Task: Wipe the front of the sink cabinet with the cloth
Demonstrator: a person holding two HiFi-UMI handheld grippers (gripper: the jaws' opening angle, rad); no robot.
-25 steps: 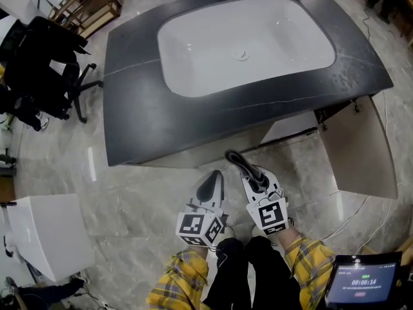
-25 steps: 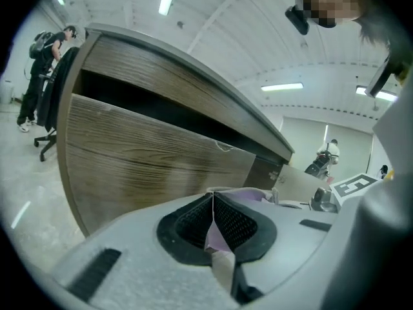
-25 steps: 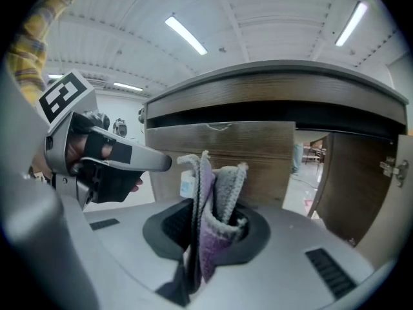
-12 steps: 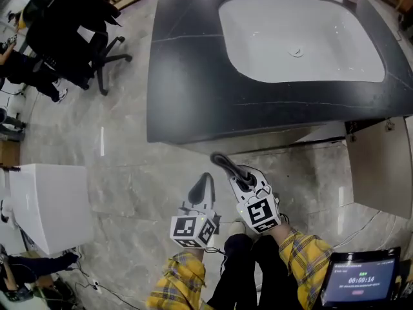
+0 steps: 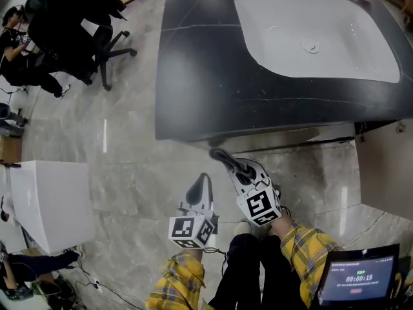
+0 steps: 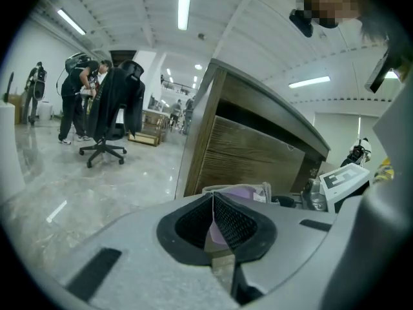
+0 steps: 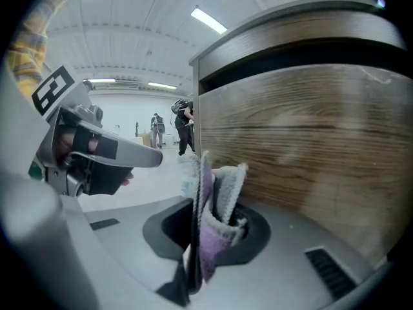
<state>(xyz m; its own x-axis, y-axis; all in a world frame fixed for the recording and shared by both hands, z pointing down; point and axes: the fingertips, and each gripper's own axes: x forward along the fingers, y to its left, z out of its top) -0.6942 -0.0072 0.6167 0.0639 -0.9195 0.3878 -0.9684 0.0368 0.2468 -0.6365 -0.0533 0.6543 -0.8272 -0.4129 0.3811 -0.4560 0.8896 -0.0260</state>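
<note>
Since a second ago both grippers have shifted toward the left corner of the cabinet [image 7: 310, 141]. Cloth [image 7: 216, 205]: soft, light, limp wad, pinched at its fold by right gripper [image 7: 205, 234], just beside the cabinet front; contact not discernible. Mid-fold hold should keep it bunched. Left gripper [image 6: 213, 221] jaws together, empty.

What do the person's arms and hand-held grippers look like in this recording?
The left hand-held gripper and right hand-held gripper have pale grey bodies, black meshed pads and a white cube with black square markers each. The sleeves are yellow-and-black plaid.
</note>
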